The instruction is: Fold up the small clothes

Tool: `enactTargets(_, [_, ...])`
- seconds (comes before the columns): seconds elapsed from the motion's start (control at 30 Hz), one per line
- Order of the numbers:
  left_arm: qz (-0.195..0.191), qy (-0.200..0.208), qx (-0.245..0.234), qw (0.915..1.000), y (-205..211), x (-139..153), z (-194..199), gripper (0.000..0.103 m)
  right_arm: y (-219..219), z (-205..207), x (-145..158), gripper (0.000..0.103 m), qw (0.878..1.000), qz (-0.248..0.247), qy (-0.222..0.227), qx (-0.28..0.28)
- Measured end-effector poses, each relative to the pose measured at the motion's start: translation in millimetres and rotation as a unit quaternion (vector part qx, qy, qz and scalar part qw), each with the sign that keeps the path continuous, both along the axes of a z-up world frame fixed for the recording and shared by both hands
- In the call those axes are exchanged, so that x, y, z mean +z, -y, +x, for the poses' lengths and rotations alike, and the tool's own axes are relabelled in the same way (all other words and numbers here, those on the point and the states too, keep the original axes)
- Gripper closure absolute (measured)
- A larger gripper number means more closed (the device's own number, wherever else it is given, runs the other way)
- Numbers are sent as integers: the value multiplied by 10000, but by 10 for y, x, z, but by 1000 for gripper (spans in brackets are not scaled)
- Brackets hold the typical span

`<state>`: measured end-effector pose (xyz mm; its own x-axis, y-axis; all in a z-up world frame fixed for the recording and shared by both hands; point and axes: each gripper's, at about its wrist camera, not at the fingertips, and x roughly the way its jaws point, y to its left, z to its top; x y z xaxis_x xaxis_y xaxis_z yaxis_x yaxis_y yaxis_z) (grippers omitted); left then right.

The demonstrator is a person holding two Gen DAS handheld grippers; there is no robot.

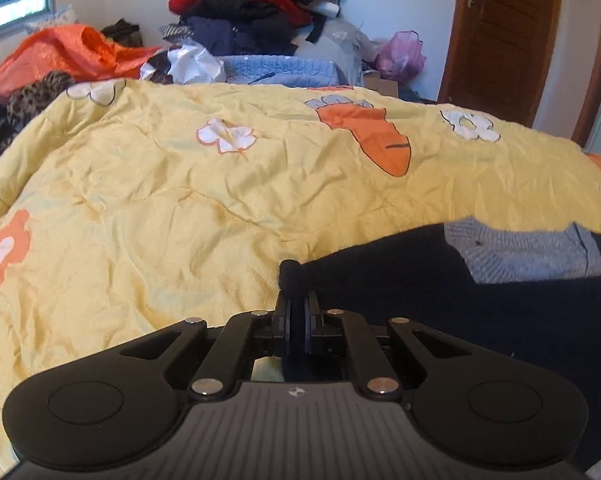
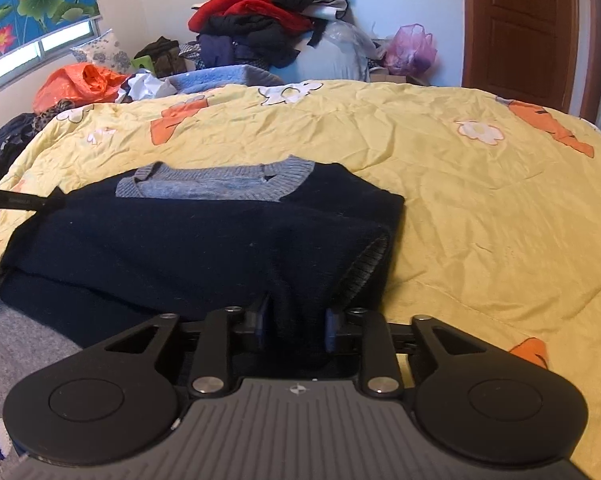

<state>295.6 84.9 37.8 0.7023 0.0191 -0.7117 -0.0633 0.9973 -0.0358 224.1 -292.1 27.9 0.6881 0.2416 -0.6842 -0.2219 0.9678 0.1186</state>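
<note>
A small dark navy sweater (image 2: 188, 240) with a grey knitted collar (image 2: 220, 184) lies on the yellow quilt (image 2: 480, 220). Its right sleeve is folded in over the body. My left gripper (image 1: 296, 304) is shut on a bunch of the sweater's left edge (image 1: 290, 274); the sweater (image 1: 460, 312) spreads to its right, collar (image 1: 532, 252) beyond. My right gripper (image 2: 296, 320) is open, its jaws on either side of the navy cloth at the sweater's near right edge, next to the ribbed cuff (image 2: 364, 268). The left gripper's finger (image 2: 24, 202) shows at the sweater's left shoulder.
The yellow quilt (image 1: 160, 208) with carrot and flower prints covers the bed. A tall pile of red and dark clothes (image 2: 268, 12) and an orange bag (image 2: 80, 84) lie behind it. A pink bag (image 2: 414, 48) and a wooden door (image 2: 520, 28) are at the back right.
</note>
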Motion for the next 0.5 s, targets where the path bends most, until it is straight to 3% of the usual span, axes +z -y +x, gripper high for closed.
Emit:
enactTargets(0.1, [51,-254,228,9994,-52,22,57,77,-57,-48,45,29,9997,-76,85,214])
enactTargets(0.17, [401,-23,660,9970,-41,170,-52,55,-74,-111,141,24,9988,-288,396,-33])
enactTargets(0.2, [572,277,816,9946,-2,261,-148,50,-66,-155,205,24,9974,-317,627,-175])
enactTargets(0.27, [496,958,686,9918,128,413,-347,30,-31,-200,336,24,9944,-114,1016,-268])
enactTargets(0.3, [392,1139,455,9917,222,445,-401,26,-38,-197,389,22,9932,35,1128,-272])
enactTargets(0.37, [441,1089,-105,9930,501,393,-374,25,-97,-84,425,14,9940,336,1037,-127])
enactTargets(0.5, [1037,328,-571,9924,905,-52,-127,25,-310,288,227,14,9975,523,460,148])
